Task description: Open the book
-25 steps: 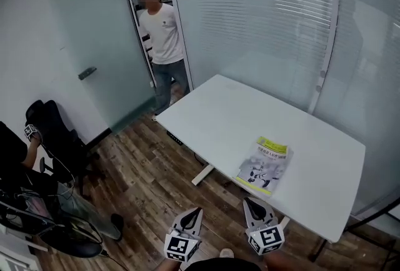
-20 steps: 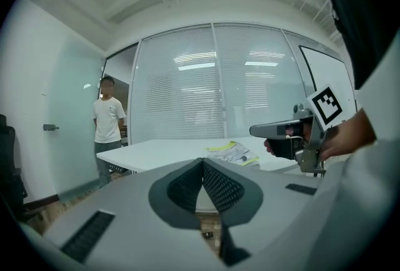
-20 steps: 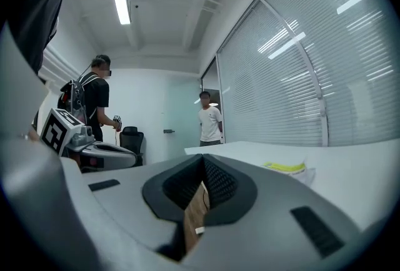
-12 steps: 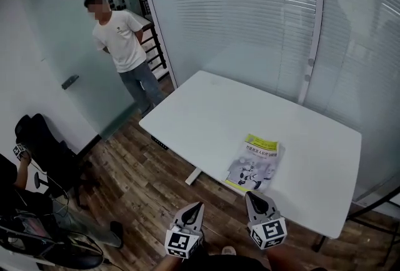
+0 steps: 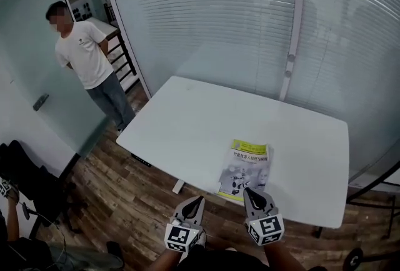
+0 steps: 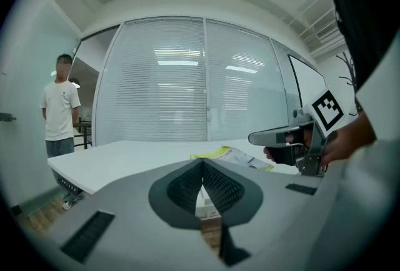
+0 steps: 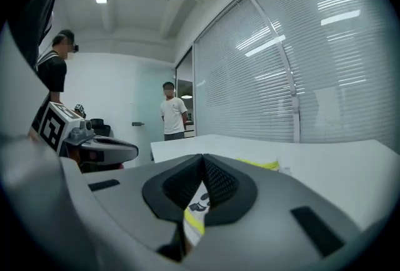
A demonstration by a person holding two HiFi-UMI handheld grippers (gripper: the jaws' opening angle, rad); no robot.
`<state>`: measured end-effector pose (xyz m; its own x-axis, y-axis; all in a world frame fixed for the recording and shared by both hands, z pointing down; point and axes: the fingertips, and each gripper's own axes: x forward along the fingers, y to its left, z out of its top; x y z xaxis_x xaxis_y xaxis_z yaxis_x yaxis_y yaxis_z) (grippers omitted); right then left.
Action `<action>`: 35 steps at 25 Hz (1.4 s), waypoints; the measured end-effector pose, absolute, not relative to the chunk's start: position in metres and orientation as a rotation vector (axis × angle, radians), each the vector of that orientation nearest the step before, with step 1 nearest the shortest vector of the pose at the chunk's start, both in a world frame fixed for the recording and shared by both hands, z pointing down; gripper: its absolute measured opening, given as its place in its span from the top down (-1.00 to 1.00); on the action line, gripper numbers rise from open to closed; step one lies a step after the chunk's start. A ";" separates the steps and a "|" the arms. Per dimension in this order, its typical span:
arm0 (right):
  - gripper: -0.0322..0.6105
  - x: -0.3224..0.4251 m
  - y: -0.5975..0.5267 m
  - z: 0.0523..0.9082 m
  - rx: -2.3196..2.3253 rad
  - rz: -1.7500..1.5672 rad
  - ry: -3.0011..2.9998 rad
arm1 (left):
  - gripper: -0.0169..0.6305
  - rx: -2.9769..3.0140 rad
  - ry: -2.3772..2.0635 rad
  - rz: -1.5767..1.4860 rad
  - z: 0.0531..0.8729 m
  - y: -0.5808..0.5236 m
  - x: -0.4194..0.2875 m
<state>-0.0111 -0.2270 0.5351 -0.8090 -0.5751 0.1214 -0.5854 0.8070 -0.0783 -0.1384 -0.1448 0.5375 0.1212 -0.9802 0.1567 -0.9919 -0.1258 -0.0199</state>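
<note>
Book (image 5: 245,167) lies closed by the table's (image 5: 187,113) near edge, at twelve o'clock from your right gripper (image 5: 249,192); your left gripper (image 5: 198,201) sits at its nine o'clock. Both are clenched and empty, so closed tips could shove the book instead of catching its cover.

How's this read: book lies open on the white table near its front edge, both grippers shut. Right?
One point is wrong: the book is closed, cover up, not open; the head view shows it. The rest stands: it lies on the white table near its front edge, and the left gripper and right gripper are both shut.
</note>
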 end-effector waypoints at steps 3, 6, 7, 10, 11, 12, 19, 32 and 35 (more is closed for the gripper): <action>0.88 -0.010 -0.239 0.538 1.028 0.186 -2.850 | 0.91 2.343 -1.948 0.200 0.537 -0.162 -0.144; 0.88 -0.007 -0.246 0.544 1.104 0.198 -2.794 | 0.91 2.381 -1.897 0.195 0.537 -0.175 -0.150; 0.88 -0.006 -0.248 0.546 1.127 0.200 -2.772 | 0.91 2.392 -1.880 0.191 0.537 -0.180 -0.151; 0.88 0.001 -0.256 0.556 1.203 0.217 -2.691 | 0.91 2.424 -1.828 0.185 0.539 -0.190 -0.152; 0.88 0.005 -0.259 0.560 1.233 0.226 -2.659 | 0.91 2.434 -1.810 0.186 0.540 -0.193 -0.152; 0.88 0.009 -0.261 0.563 1.266 0.236 -2.628 | 0.91 2.445 -1.791 0.189 0.541 -0.195 -0.151; 0.40 0.031 -0.271 0.593 1.366 0.380 -2.487 | 0.91 2.484 -1.700 0.205 0.553 -0.206 -0.146; 0.29 0.053 -0.272 0.633 1.358 0.680 -2.255 | 0.91 2.525 -1.604 0.221 0.559 -0.205 -0.138; 0.29 0.053 -0.272 0.638 1.353 0.723 -2.216 | 0.91 2.532 -1.591 0.233 0.560 -0.206 -0.141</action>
